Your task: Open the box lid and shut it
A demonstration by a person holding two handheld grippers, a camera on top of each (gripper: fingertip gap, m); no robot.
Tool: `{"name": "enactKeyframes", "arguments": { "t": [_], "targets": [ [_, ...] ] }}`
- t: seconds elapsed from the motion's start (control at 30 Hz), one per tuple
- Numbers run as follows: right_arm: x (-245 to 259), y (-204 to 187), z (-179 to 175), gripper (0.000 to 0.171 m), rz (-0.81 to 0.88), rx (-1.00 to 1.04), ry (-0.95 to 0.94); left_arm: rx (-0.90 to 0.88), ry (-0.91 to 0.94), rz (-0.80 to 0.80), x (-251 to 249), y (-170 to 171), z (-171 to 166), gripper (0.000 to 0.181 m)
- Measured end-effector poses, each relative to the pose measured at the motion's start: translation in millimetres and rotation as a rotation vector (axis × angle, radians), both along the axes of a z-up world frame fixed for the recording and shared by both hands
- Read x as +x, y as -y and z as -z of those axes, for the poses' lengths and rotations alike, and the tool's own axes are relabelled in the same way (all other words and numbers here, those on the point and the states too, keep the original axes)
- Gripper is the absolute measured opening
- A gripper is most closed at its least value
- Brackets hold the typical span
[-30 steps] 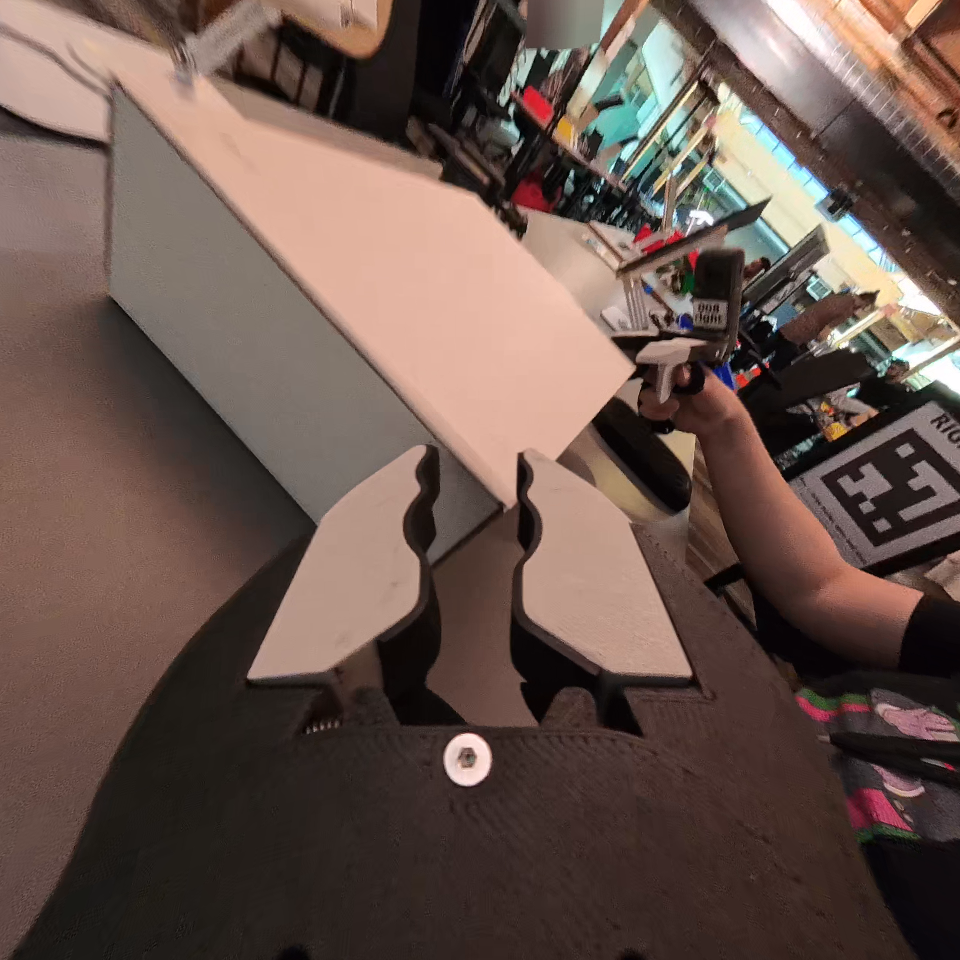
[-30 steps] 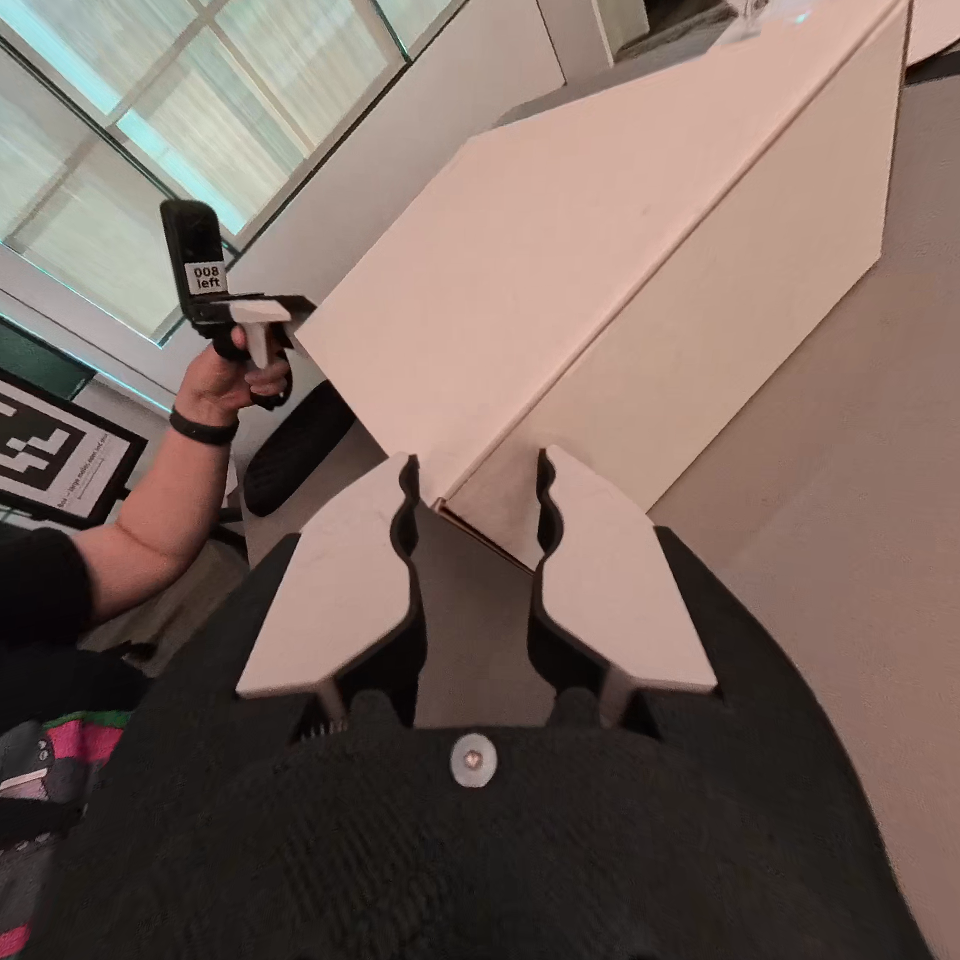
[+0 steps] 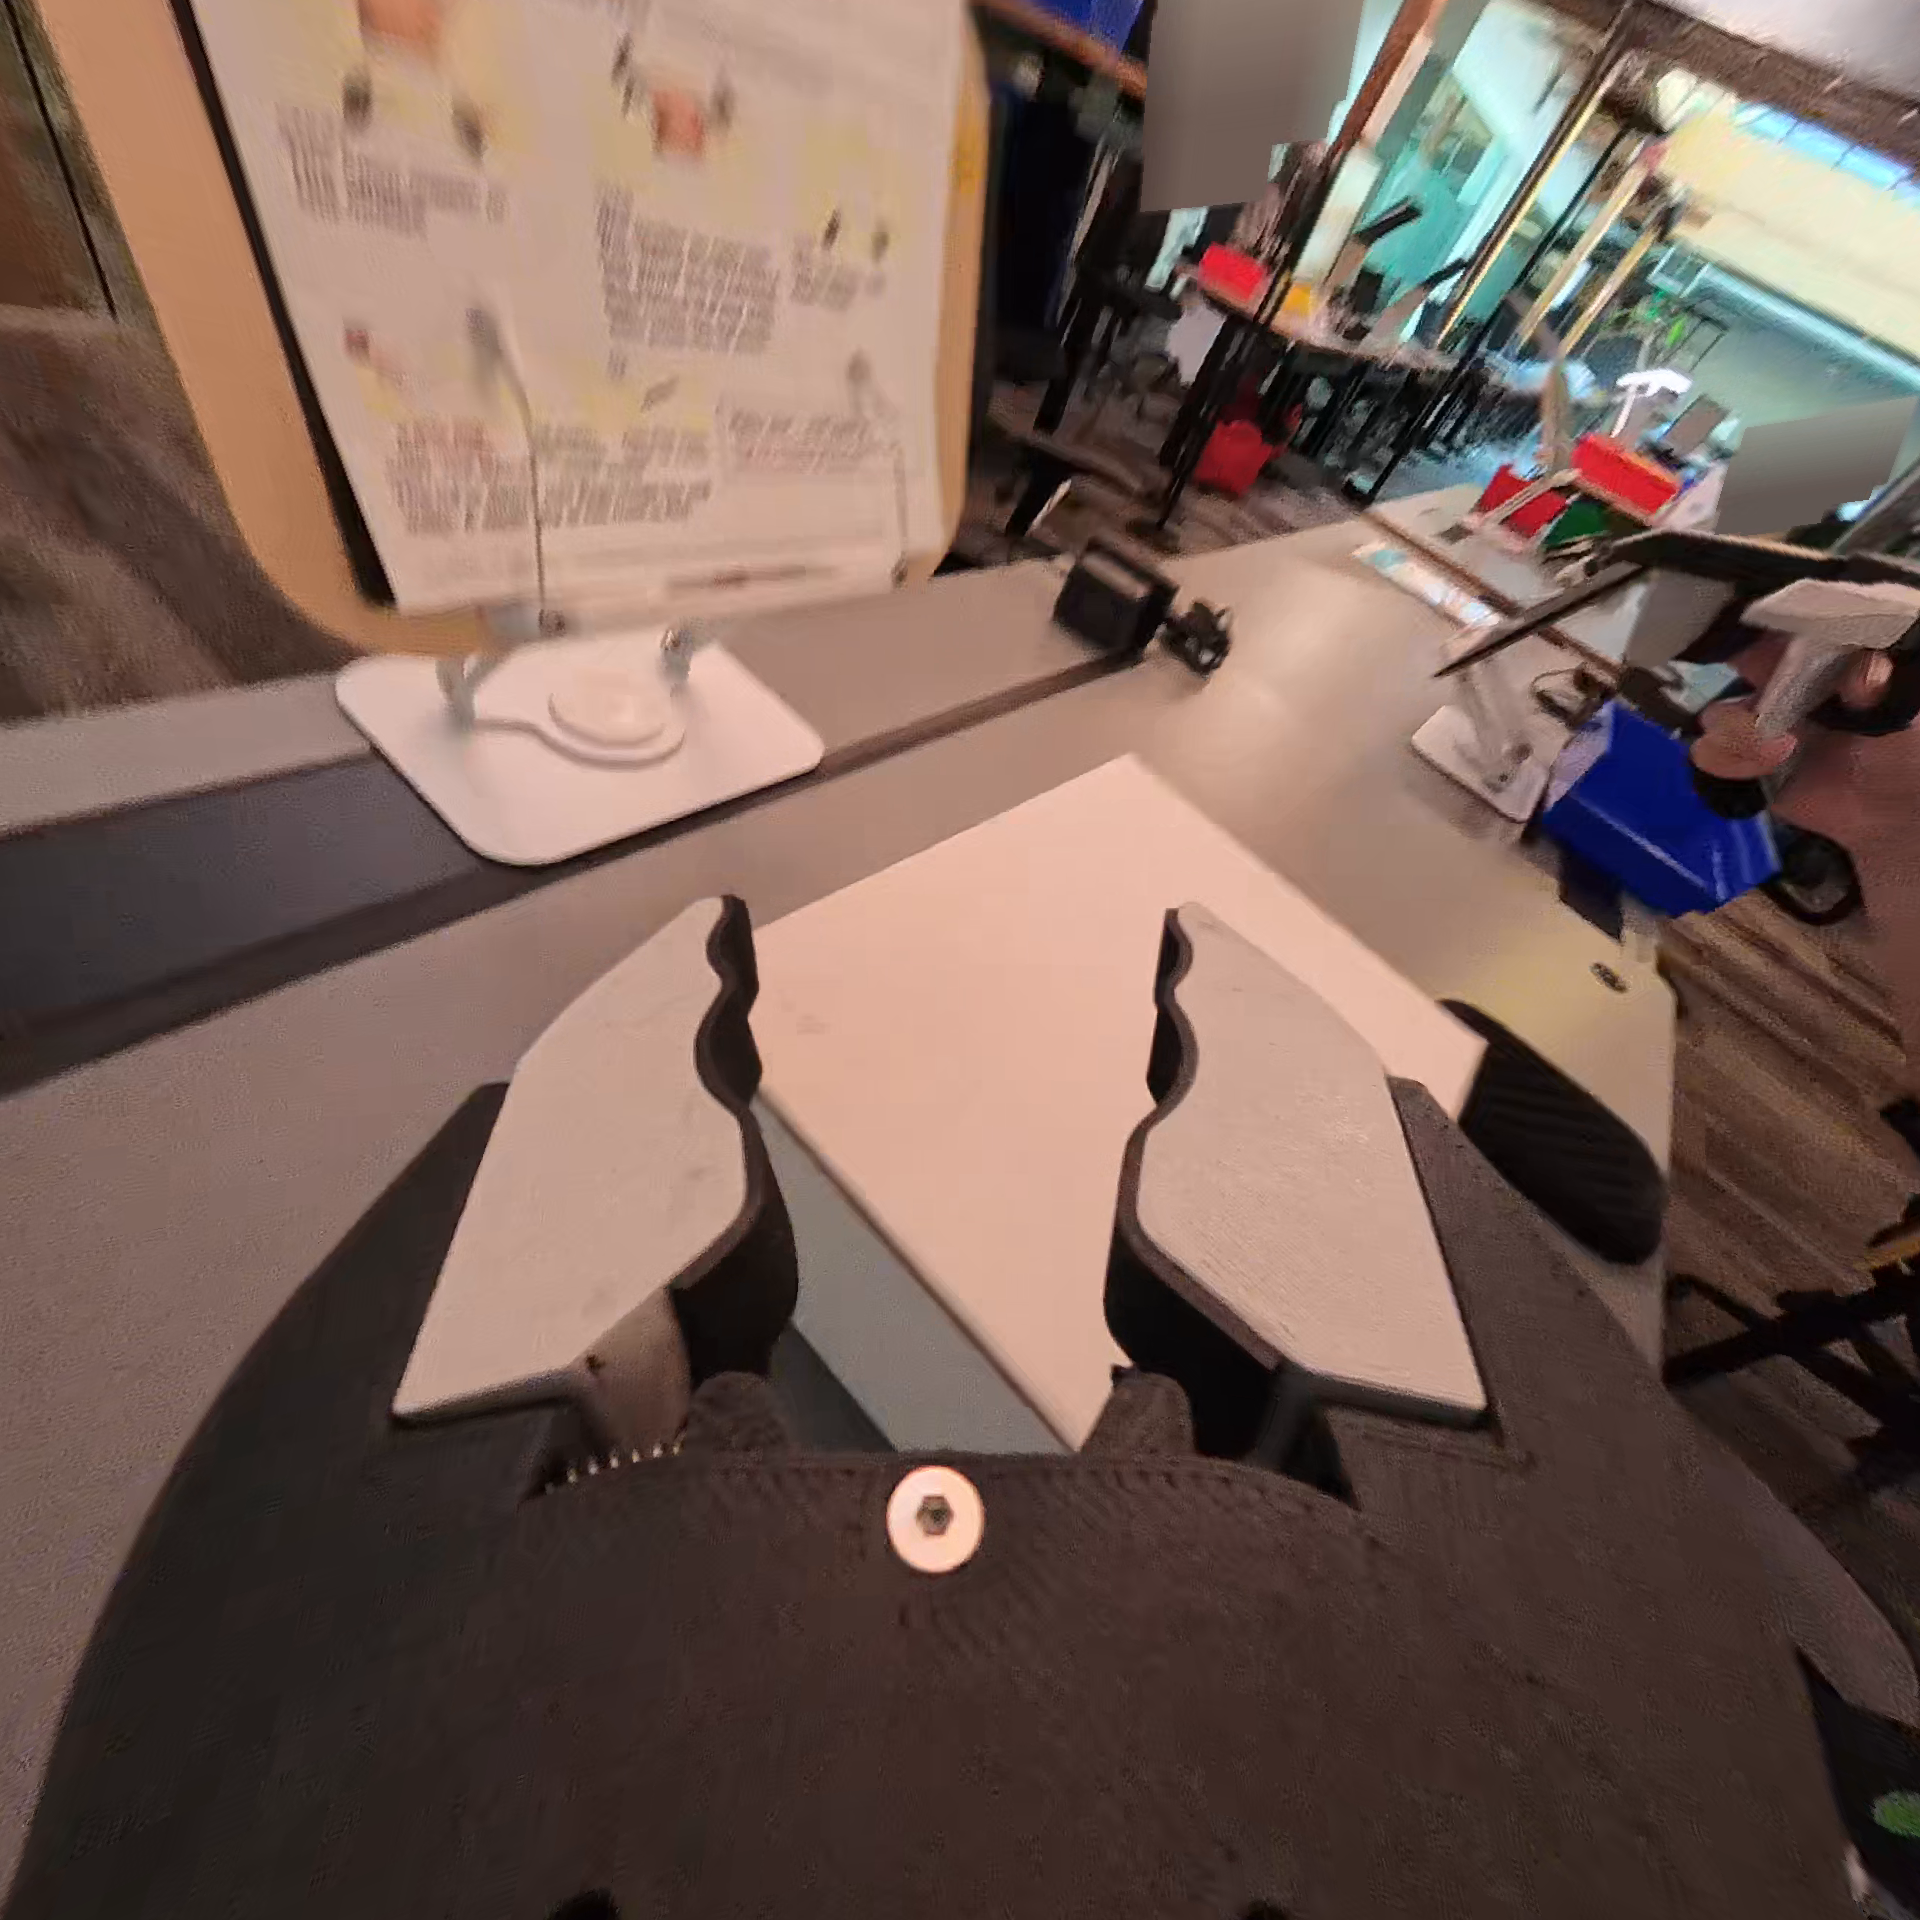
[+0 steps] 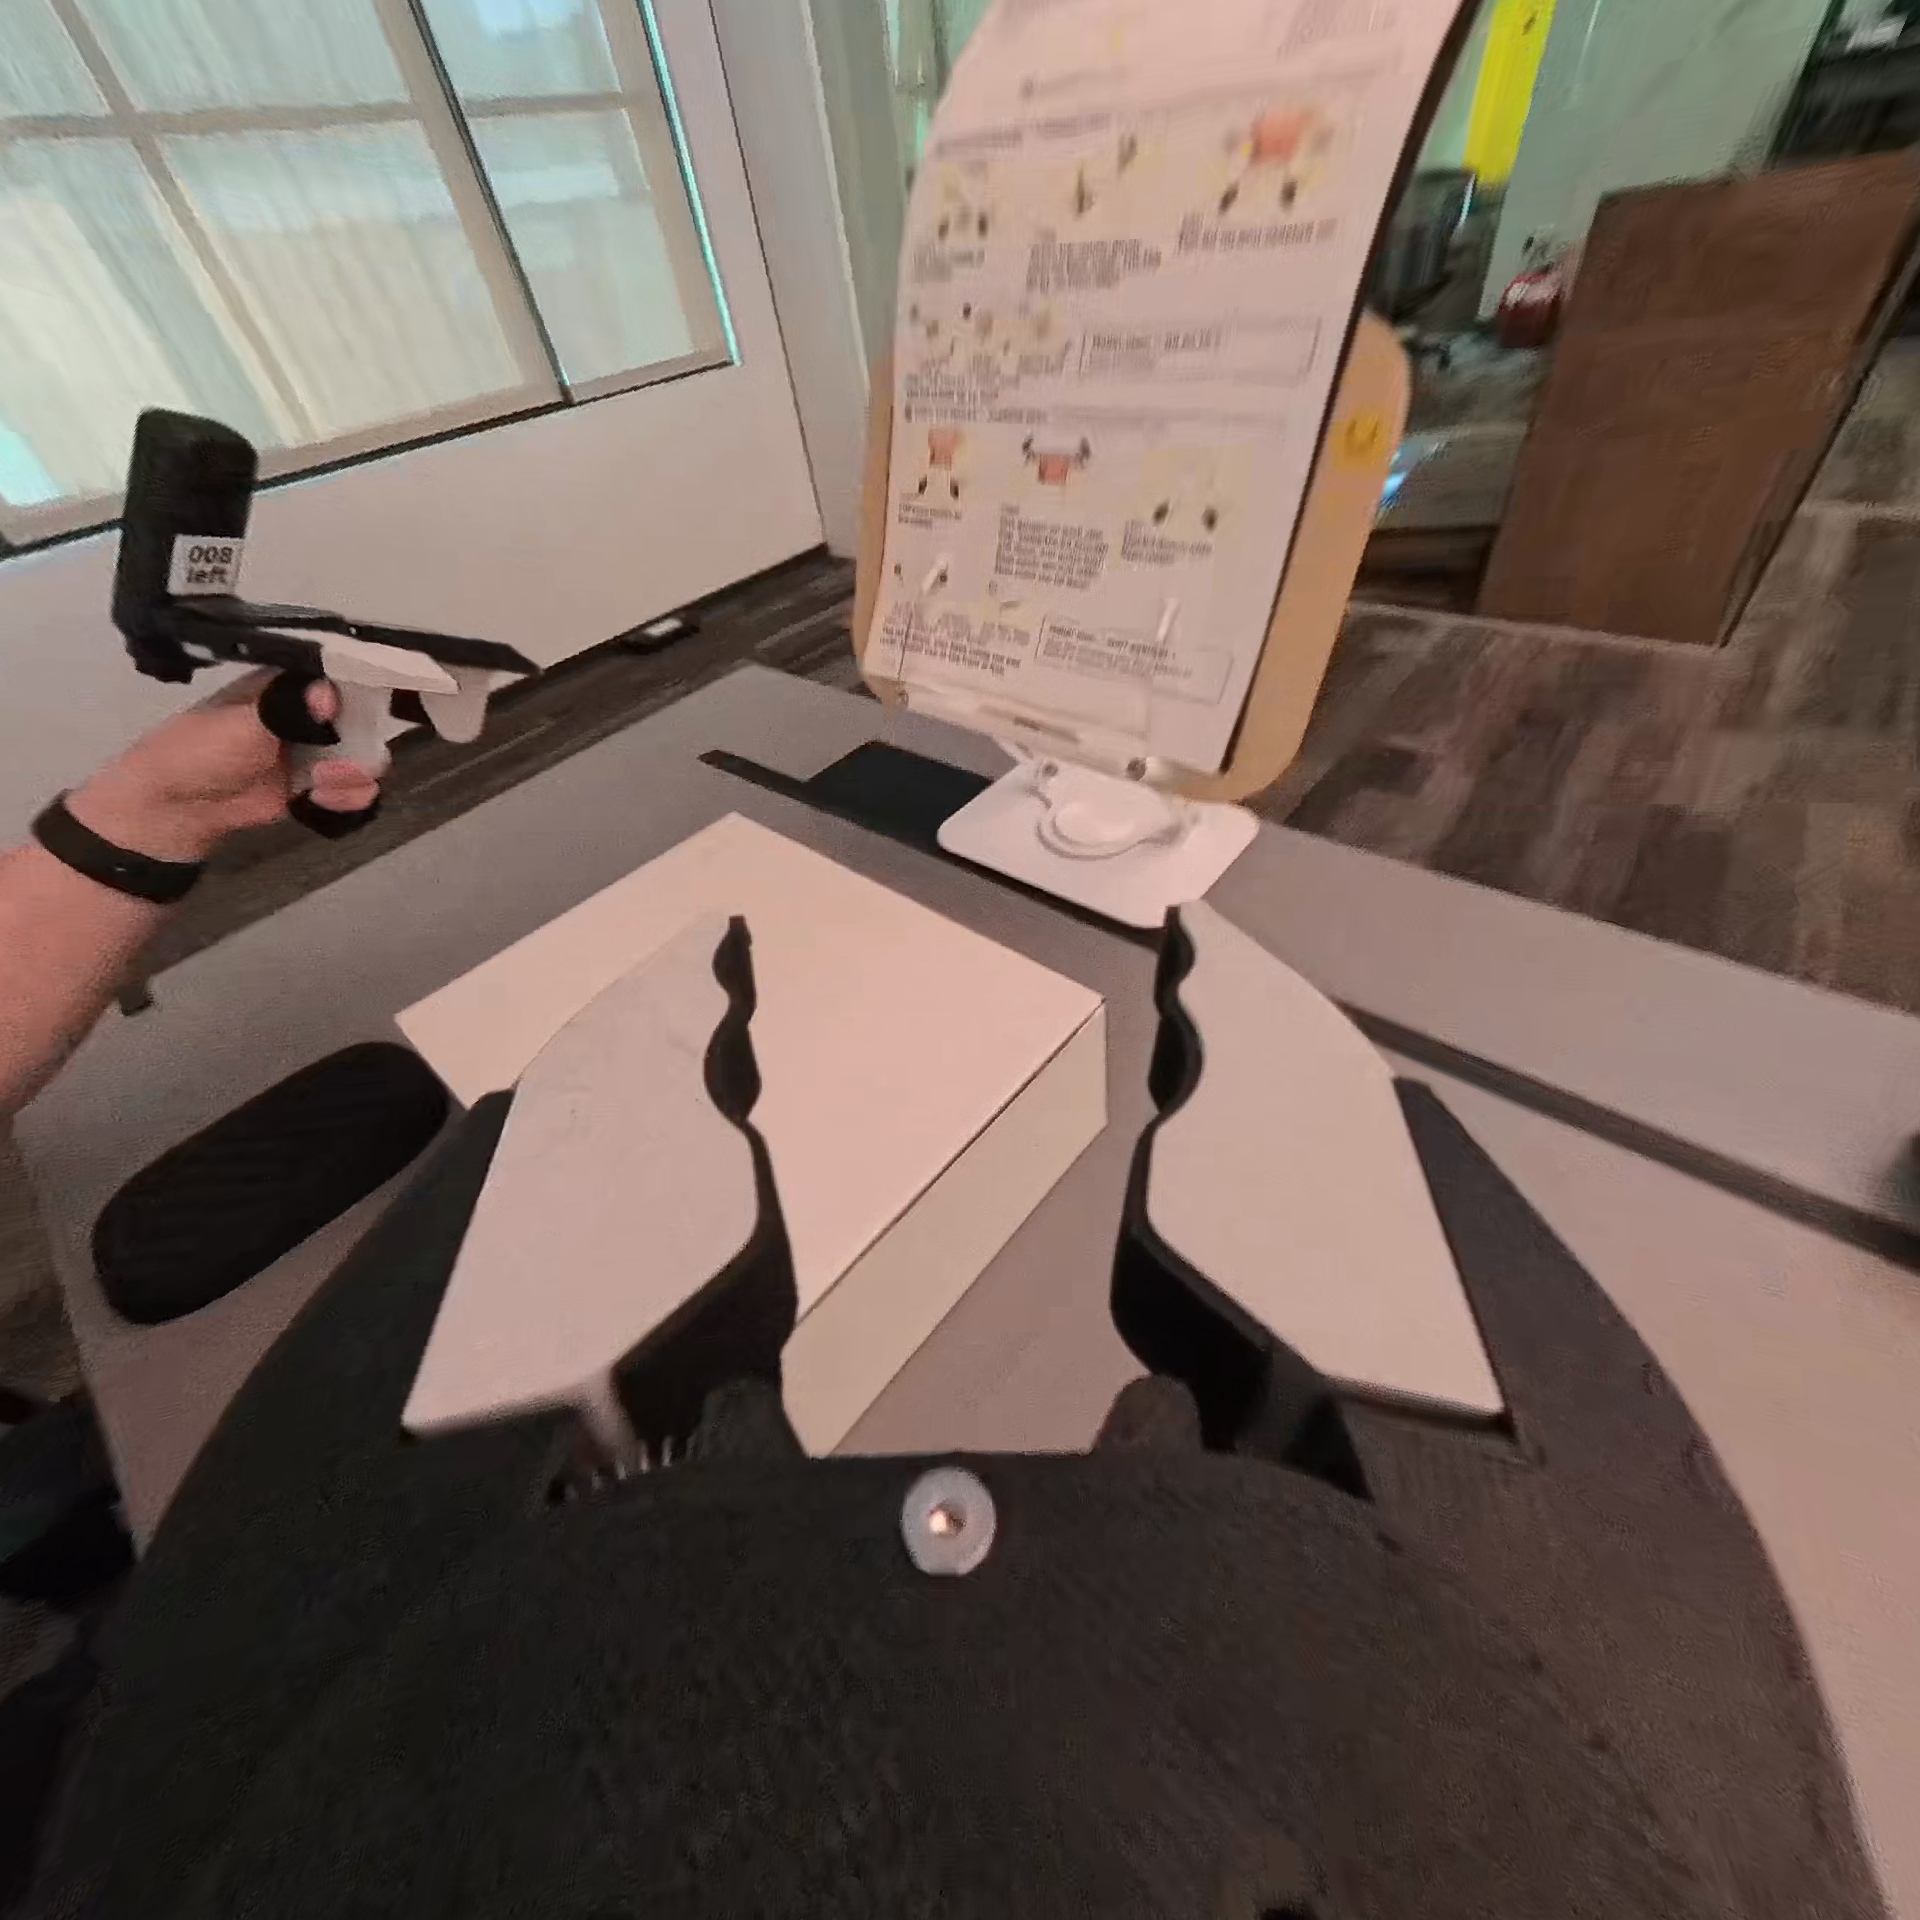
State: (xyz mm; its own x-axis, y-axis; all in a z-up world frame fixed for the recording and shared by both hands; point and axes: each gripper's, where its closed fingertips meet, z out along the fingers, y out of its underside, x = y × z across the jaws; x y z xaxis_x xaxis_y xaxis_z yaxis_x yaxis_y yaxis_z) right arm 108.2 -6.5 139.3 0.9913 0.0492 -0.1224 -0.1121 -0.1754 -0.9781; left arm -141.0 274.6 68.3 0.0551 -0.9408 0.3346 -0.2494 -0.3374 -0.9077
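The white box point(image 3: 997, 997) lies on the grey table with its lid down flat. It also shows in the right wrist view point(image 4: 894, 1049). My left gripper point(image 3: 951, 925) is open and empty, held above the box's near left corner. My right gripper point(image 4: 951, 935) is open and empty, held above the box's near right corner. Neither touches the box. The right gripper point(image 3: 1475, 652) shows far right in the left wrist view, held by a hand. The left gripper point(image 4: 509, 657) shows at the left in the right wrist view.
A printed sheet on a white stand point(image 3: 582, 748) rises just behind the box, also in the right wrist view point(image 4: 1101, 842). A black padded rest point(image 4: 260, 1174) lies at the table's near edge. A dark strip point(image 3: 208, 904) crosses the table. A blue bin point(image 3: 1652, 831) sits off to the right.
Both grippers have risen from the lid's front corners and opened wider. They now look down on the box from above instead of from low beside it.
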Motion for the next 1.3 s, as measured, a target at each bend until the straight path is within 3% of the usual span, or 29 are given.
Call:
{"name": "enactKeyframes", "arguments": {
  "t": [0.17, 0.3, 0.53, 0.7, 1.0, 1.3],
  "targets": [
    [21.5, -101.0, 133.8, 0.073, -0.049, -0.213, -0.291, -0.213, -0.081, -0.025, 42.9, -44.9, 64.1, 0.070],
    [21.5, -138.6, 184.7, 0.069, -0.098, -0.303, -0.526, -0.341, -0.186, 0.023, 52.8, -49.5, 101.9, 0.071],
    [13.7, -149.8, 200.0, 0.058, -0.099, -0.444, -0.548, -0.399, -0.299, 0.016, 46.4, -53.1, 137.3, 0.062],
    [8.2, -150.4, 204.2, 0.052, -0.120, -0.511, -0.545, -0.444, -0.288, 0.064, 54.3, -44.6, 139.1, 0.053],
    [7.4, -154.7, 204.2, 0.052, -0.082, -0.482, -0.518, -0.434, -0.278, 0.042, 54.9, -46.8, 135.2, 0.053],
    [-47.1, -78.2, 206.2, 0.054, -0.222, -0.459, -0.543, -0.401, -0.186, 0.128, -24.2, 23.3, 118.1, 0.051]
  ]
}}
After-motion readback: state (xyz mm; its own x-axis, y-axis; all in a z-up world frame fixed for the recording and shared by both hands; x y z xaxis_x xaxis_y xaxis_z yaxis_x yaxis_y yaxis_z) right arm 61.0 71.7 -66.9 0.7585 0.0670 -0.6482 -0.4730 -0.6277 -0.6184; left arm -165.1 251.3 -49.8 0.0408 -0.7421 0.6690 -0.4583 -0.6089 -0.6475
